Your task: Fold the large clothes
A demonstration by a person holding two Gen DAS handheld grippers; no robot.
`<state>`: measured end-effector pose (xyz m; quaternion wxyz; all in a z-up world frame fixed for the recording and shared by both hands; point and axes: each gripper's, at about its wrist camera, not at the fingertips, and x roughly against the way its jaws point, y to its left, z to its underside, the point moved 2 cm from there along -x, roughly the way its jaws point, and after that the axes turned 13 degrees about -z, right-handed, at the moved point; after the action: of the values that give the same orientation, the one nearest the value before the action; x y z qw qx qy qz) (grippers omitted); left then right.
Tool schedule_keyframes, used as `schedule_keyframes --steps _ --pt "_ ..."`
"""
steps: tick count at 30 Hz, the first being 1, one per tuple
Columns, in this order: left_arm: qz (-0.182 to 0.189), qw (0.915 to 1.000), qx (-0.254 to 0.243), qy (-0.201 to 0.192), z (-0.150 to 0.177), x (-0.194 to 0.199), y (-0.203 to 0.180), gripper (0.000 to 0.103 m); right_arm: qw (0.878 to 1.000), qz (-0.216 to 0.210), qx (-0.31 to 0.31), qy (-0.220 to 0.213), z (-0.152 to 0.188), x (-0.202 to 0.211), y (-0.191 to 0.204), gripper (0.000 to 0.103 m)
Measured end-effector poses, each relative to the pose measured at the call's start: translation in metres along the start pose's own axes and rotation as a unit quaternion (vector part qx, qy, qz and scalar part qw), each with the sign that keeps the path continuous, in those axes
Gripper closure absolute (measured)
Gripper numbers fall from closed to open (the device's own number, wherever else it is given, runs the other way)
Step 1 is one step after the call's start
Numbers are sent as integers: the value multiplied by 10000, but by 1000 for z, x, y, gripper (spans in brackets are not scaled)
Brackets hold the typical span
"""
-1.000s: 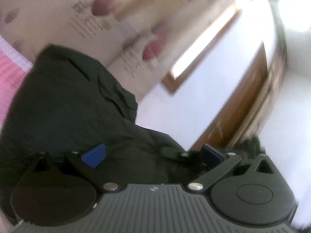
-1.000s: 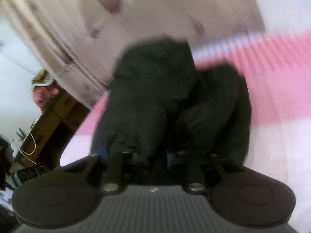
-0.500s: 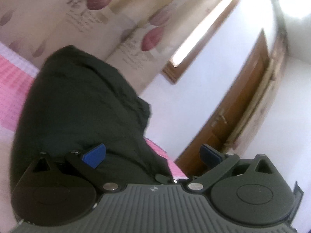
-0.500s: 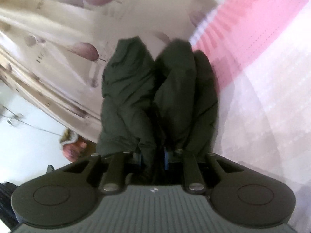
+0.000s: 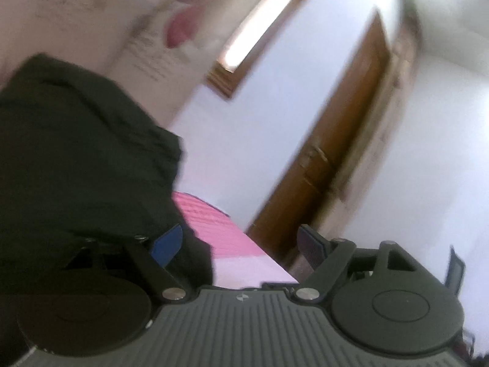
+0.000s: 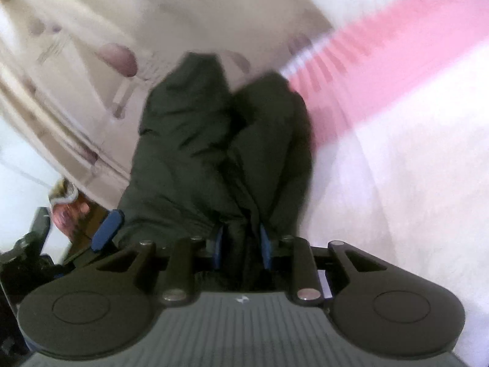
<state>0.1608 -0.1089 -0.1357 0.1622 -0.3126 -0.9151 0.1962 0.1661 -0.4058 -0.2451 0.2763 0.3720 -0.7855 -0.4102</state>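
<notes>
Right tool: jaws close together, blue pads clamped on a bunched fold of the dark green garment. Garment runs away from the pads in two thick rolls, lying on the bed, over the white part of the bedcover beside its pink band, toward the flowered curtain.

Left tool: jaws apart and closing, nothing between the pads; pink-and-white bedcover shows through the gap. Garment sits heaped just left of the left pad; contact cannot be told, view blurred. Brown door behind.
</notes>
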Motion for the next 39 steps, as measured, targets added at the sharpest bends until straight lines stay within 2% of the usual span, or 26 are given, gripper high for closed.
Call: schedule_keyframes --steps 2,4,7,10,13,15,17,20,23,24,26,28,31,34,36,39 --pt "115 9996 -173 208 8 -15 -4 23 9999 -101 -58 56 -4 2 0 79" --pt "74 9991 -94 405 16 -28 2 27 9999 -115 43 108 -12 8 9 77" --pt "179 9987 125 464 21 -38 11 27 9931 329 1125 -57 -45 22 54 77" --pt "232 9983 188 500 24 -44 14 27 9788 92 2044 70 -79 7 105 77" --pt "244 9981 128 559 26 -46 13 27 9534 -68 2986 430 -109 -43 151 77" --pt "236 9980 119 578 26 -46 15 27 9328 130 3516 780 -118 -85 166 77" --pt "252 9978 157 586 26 -47 17 27 9151 154 3828 1259 -118 -125 172 77" --pt "257 9979 175 570 28 -47 18 27 8823 691 4290 1810 -114 -169 163 78" --pt "319 9978 243 519 31 -48 22 27 8558 1397 4473 2190 -112 -189 133 80" --pt "346 9976 291 521 33 -48 23 28 8541 1550 4430 2242 -113 -190 122 81" --pt "360 9974 320 528 36 -48 24 31 8597 1657 4274 2254 -118 -184 107 82" --pt "363 9974 337 517 38 -49 25 32 8564 1917 4222 2270 -118 -181 94 84" --pt "401 9972 330 540 39 -50 24 32 8642 1946 4013 2329 -118 -180 75 85" --pt "417 9969 378 551 39 -50 25 34 8621 2035 3995 2361 -114 -186 65 85" --pt "394 9968 382 579 40 -50 25 36 8549 2120 4077 2408 -111 -193 61 86" --pt "360 9963 448 637 39 -53 27 41 8551 2157 4048 2417 -109 -199 52 87"
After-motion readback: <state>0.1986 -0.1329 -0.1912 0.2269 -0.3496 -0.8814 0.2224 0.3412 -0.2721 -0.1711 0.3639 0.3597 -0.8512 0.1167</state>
